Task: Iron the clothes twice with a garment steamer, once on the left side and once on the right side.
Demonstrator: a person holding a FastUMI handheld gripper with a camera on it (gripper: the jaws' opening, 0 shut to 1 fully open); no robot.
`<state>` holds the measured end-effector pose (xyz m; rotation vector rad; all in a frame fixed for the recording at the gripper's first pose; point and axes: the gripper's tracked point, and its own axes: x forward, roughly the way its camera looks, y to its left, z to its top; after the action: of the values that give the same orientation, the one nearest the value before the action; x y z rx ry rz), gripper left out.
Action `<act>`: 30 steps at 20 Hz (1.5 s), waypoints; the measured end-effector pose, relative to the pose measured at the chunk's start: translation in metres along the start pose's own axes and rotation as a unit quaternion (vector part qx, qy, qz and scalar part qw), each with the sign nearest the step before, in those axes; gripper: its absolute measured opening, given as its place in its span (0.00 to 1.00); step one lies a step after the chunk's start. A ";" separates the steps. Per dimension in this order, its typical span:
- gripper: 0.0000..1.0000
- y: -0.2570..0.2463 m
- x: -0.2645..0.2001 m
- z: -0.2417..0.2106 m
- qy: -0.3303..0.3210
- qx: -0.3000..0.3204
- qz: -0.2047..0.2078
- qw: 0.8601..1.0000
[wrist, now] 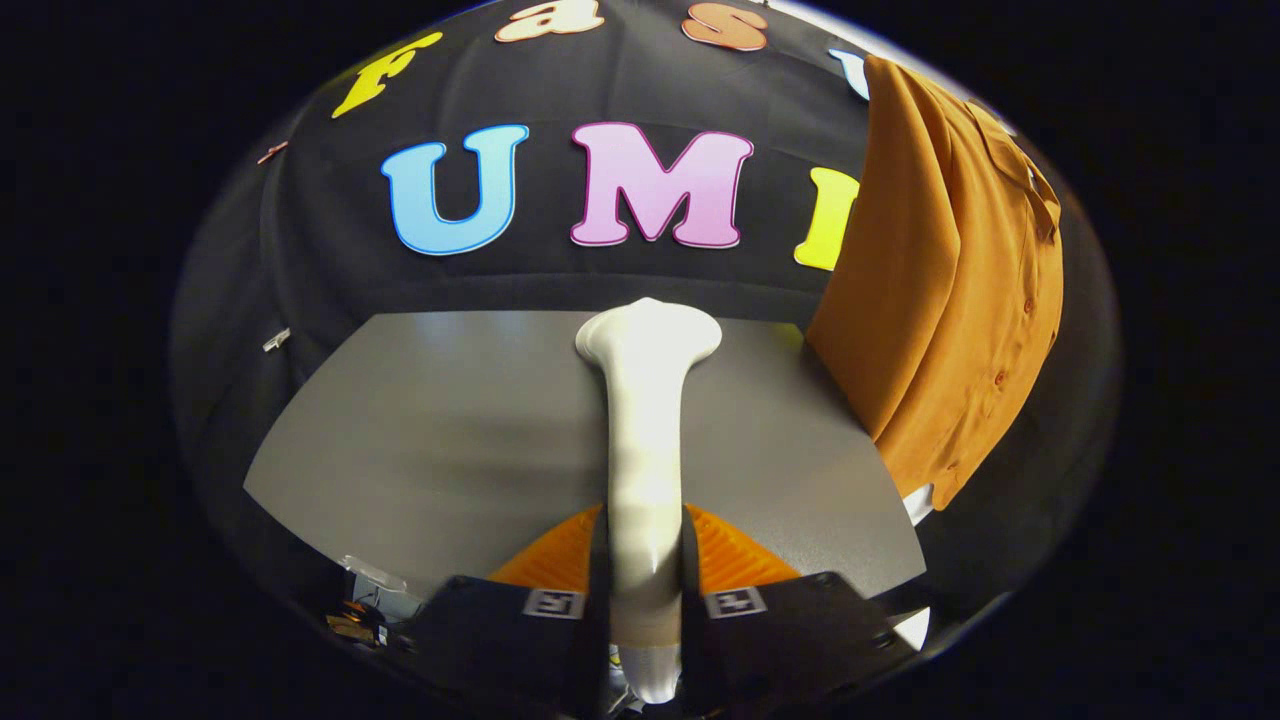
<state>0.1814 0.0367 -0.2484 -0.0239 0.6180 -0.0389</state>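
Observation:
My gripper (645, 560) is shut on the white garment steamer (645, 430), both fingers pressing its handle. The steamer points straight ahead, its wide head (650, 335) held over the grey table (450, 430) near the far edge. An orange-brown button shirt (950, 290) hangs beyond and to the right of the steamer head, apart from it. The shirt's lower hem reaches past the table's right edge.
The grey table spreads left of the steamer. Black cloth wall stands behind the table. Something small and white (918, 503) shows just under the shirt's hem by the table's right edge.

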 end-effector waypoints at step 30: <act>0.27 -0.181 -0.253 0.139 -0.409 0.061 -0.012 0.910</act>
<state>0.0506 -0.1320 0.0169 0.0721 -0.2293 -0.0844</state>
